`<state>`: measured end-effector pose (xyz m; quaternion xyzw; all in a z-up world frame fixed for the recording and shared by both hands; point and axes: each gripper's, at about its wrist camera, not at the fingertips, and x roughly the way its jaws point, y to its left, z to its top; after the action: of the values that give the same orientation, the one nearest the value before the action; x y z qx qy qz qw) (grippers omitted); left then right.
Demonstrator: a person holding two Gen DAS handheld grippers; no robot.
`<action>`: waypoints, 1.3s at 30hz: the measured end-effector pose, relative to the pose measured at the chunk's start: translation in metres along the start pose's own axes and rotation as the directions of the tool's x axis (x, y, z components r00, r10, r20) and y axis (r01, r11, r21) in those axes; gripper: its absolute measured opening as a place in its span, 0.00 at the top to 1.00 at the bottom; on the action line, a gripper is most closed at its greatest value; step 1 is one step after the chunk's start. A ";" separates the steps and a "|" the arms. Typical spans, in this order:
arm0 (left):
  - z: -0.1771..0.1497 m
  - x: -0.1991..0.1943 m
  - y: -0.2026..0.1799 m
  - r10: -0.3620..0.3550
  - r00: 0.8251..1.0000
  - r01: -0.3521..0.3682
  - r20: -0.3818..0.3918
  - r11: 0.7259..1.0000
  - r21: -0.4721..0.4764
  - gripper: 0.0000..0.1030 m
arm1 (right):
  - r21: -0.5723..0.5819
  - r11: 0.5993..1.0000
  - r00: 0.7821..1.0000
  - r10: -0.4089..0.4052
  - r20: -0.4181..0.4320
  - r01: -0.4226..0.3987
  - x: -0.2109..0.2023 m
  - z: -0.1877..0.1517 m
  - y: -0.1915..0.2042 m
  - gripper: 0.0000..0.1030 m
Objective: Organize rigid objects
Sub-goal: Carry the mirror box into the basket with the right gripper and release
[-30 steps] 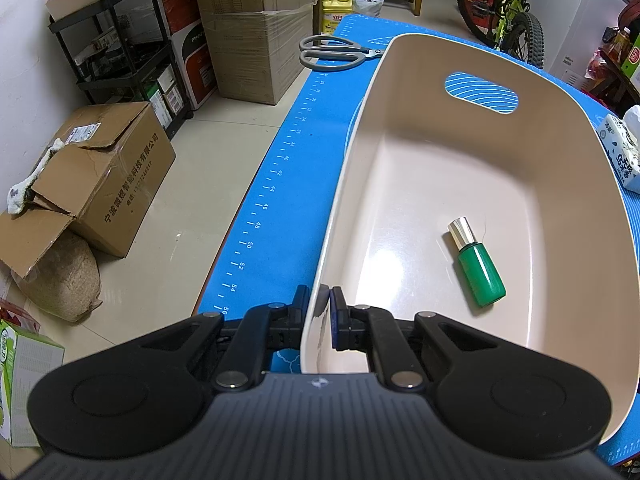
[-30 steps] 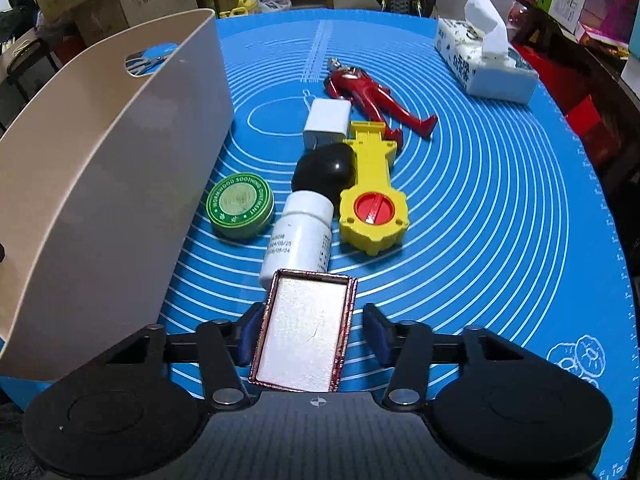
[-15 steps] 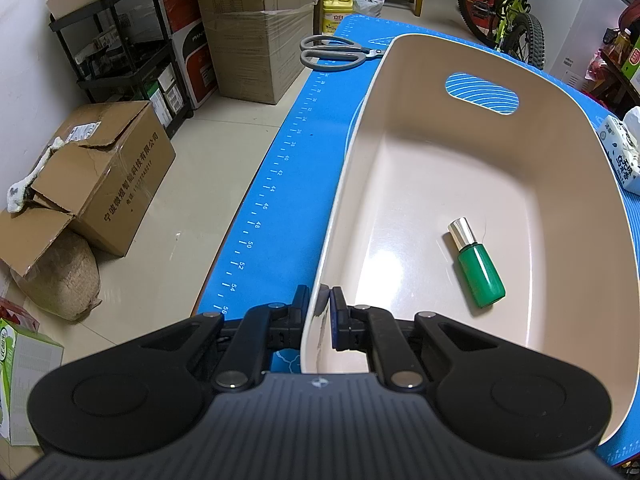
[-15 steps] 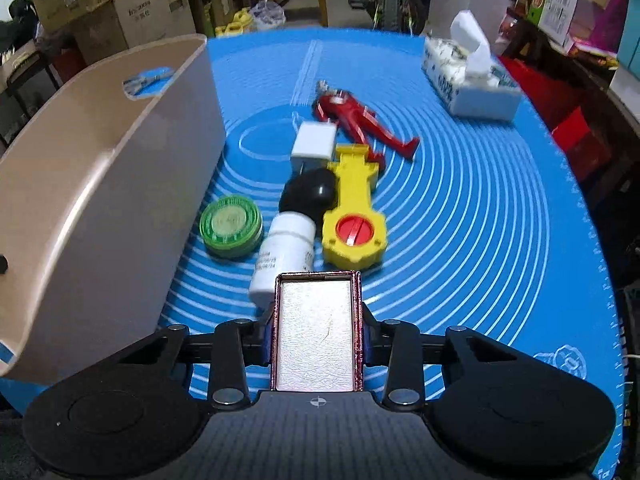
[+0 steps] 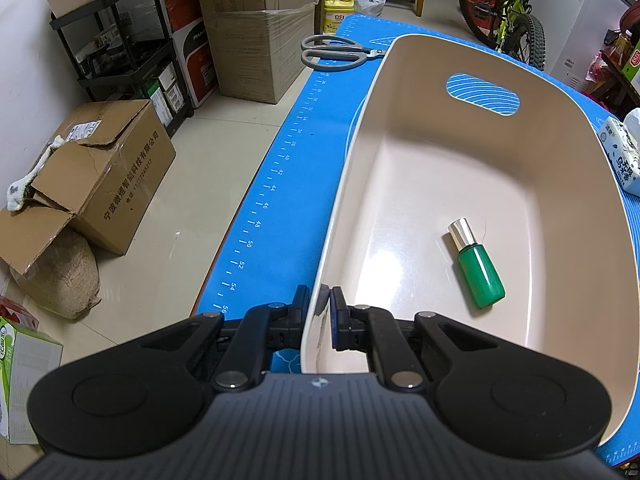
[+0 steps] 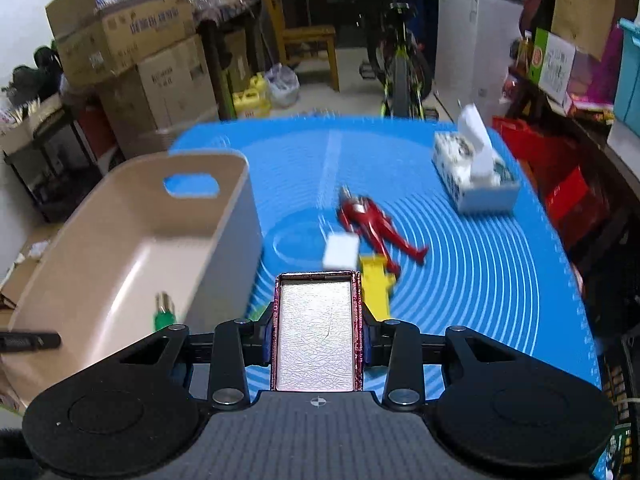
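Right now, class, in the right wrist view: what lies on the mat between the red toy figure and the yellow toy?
A small white block lies between the red toy figure and the yellow toy, close to both; blur hides whether they touch.

Glossy smooth plastic basin; crinkled silver foil-faced box; matt blue mat; green glossy bottle, metallic cap

One beige basket holds one green bottle. One pair of scissors lies on the single blue mat. Elsewhere on the mat are one red figure, one white block, one yellow toy and one tissue box. One foil-lined tin sits apart from these.
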<state>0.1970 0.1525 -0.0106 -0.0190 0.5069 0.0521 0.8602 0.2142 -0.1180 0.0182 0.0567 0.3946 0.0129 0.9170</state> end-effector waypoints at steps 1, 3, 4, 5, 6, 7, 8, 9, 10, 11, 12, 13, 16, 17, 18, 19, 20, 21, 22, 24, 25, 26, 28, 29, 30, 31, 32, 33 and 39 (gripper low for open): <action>0.000 0.000 0.000 0.000 1.000 0.000 0.000 1.000 0.000 0.88 | 0.001 1.000 1.000 0.007 0.013 -0.007 -0.002 0.004 0.003 0.57; 0.000 0.000 0.000 0.000 1.000 0.000 0.000 1.000 -0.001 0.88 | -0.002 1.000 0.999 0.022 0.038 -0.022 -0.006 0.014 0.009 0.57; 0.000 0.000 0.000 0.000 1.000 0.000 0.000 1.000 -0.001 0.88 | -0.005 1.000 0.998 0.028 0.048 -0.028 -0.007 0.018 0.013 0.57; 0.000 0.000 0.000 0.000 1.000 0.000 0.000 1.000 -0.001 0.88 | -0.011 0.999 0.997 0.036 0.061 -0.035 -0.008 0.022 0.018 0.57; 0.000 0.000 0.000 0.000 1.000 0.000 0.000 1.000 -0.001 0.88 | -0.016 0.999 0.996 0.043 0.073 -0.042 -0.009 0.026 0.023 0.57; 0.000 0.000 0.000 0.000 1.000 0.000 0.000 1.000 -0.001 0.88 | -0.024 0.998 0.995 0.054 0.084 -0.052 -0.010 0.030 0.029 0.57; 0.000 0.000 0.000 0.000 1.000 0.000 0.000 1.000 -0.001 0.88 | -0.031 0.998 0.994 0.064 0.092 -0.062 -0.011 0.033 0.033 0.57; 0.000 0.000 0.001 0.000 1.000 0.000 0.000 1.000 0.000 0.88 | -0.038 0.997 0.992 0.075 0.100 -0.072 -0.012 0.036 0.039 0.57; 0.000 0.000 0.000 0.000 1.000 0.000 0.000 1.000 0.000 0.88 | -0.043 0.996 0.991 0.083 0.105 -0.079 -0.011 0.038 0.043 0.57; 0.000 0.000 0.001 0.000 1.000 0.000 0.000 1.000 -0.001 0.88 | -0.051 0.995 0.990 0.093 0.110 -0.088 -0.010 0.042 0.050 0.57; 0.000 0.000 0.001 0.000 1.000 0.000 0.000 1.000 0.000 0.88 | -0.059 0.994 0.988 0.101 0.115 -0.095 -0.010 0.044 0.055 0.57; 0.000 0.000 0.001 0.000 1.000 0.000 0.000 1.000 0.000 0.88 | -0.069 0.992 0.987 0.110 0.120 -0.102 -0.009 0.046 0.061 0.57; -0.001 0.000 0.001 0.000 1.000 0.000 0.000 1.000 -0.001 0.88 | -0.100 0.988 0.983 0.127 0.132 -0.114 -0.006 0.051 0.080 0.57; 0.000 0.000 0.001 0.000 1.000 0.000 0.000 1.000 -0.001 0.88 | -0.107 0.987 0.982 0.131 0.134 -0.117 -0.006 0.052 0.084 0.57; 0.000 0.000 0.001 0.000 1.000 0.000 0.000 1.000 -0.001 0.88 | -0.112 0.986 0.981 0.136 0.135 -0.121 -0.004 0.053 0.088 0.57; 0.000 0.000 0.000 0.001 1.000 -0.001 0.000 1.000 -0.001 0.88 | -0.118 0.985 0.981 0.141 0.134 -0.125 -0.002 0.054 0.093 0.57; 0.000 0.000 0.001 0.001 1.000 -0.001 0.000 1.000 -0.001 0.88 | -0.124 0.984 0.981 0.143 0.132 -0.127 -0.001 0.054 0.097 0.57; 0.000 0.000 0.001 0.001 1.000 -0.001 0.000 1.000 0.000 0.88 | -0.132 0.983 0.981 0.146 0.128 -0.129 0.001 0.054 0.102 0.57; 0.000 0.000 0.001 0.001 1.000 -0.001 0.000 1.000 0.000 0.88 | -0.140 0.981 0.981 0.149 0.123 -0.131 0.004 0.054 0.105 0.57; 0.000 0.000 0.001 0.000 1.000 0.000 0.000 1.000 -0.001 0.88 | -0.161 0.978 0.983 0.152 0.107 -0.133 0.011 0.052 0.115 0.57; 0.000 0.000 0.001 0.000 1.000 0.000 0.000 1.000 -0.001 0.88 | -0.171 0.976 0.984 0.151 0.097 -0.133 0.015 0.051 0.119 0.57; 0.000 0.000 0.001 0.000 1.000 0.000 0.000 1.000 -0.001 0.88 | -0.181 0.974 0.985 0.151 0.085 -0.134 0.019 0.049 0.124 0.57; 0.000 0.000 0.001 0.001 1.000 -0.001 0.000 1.000 -0.001 0.88 | -0.200 0.970 0.987 0.150 0.057 -0.136 0.029 0.045 0.131 0.57; 0.000 0.000 0.001 0.001 1.000 -0.001 0.000 1.000 -0.001 0.88 | -0.208 0.969 0.988 0.150 0.044 -0.137 0.034 0.043 0.134 0.57; 0.000 0.000 0.001 0.001 1.000 -0.001 0.000 1.000 -0.001 0.88 | -0.216 0.967 0.989 0.147 0.029 -0.138 0.038 0.040 0.137 0.57; -0.001 0.000 0.000 0.001 1.000 -0.001 0.000 1.000 0.000 0.88 | -0.225 0.964 0.989 0.146 0.013 -0.140 0.042 0.038 0.140 0.57; 0.000 0.000 0.001 0.001 1.000 -0.001 -0.001 1.000 -0.001 0.88 | -0.235 0.962 0.989 0.145 -0.002 -0.141 0.046 0.035 0.143 0.57; 0.000 0.000 0.001 0.001 1.000 -0.001 -0.001 1.000 -0.001 0.88 | -0.242 0.960 0.990 0.144 -0.016 -0.143 0.049 0.031 0.145 0.57; 0.000 0.000 0.001 0.001 1.000 -0.001 -0.001 1.000 -0.001 0.88 | -0.291 0.943 0.987 0.139 -0.086 -0.158 0.063 0.013 0.160 0.57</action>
<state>0.1969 0.1531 -0.0108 -0.0191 0.5071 0.0527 0.8600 0.2706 0.0439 -0.0004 -0.0526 0.4119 0.1431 0.8984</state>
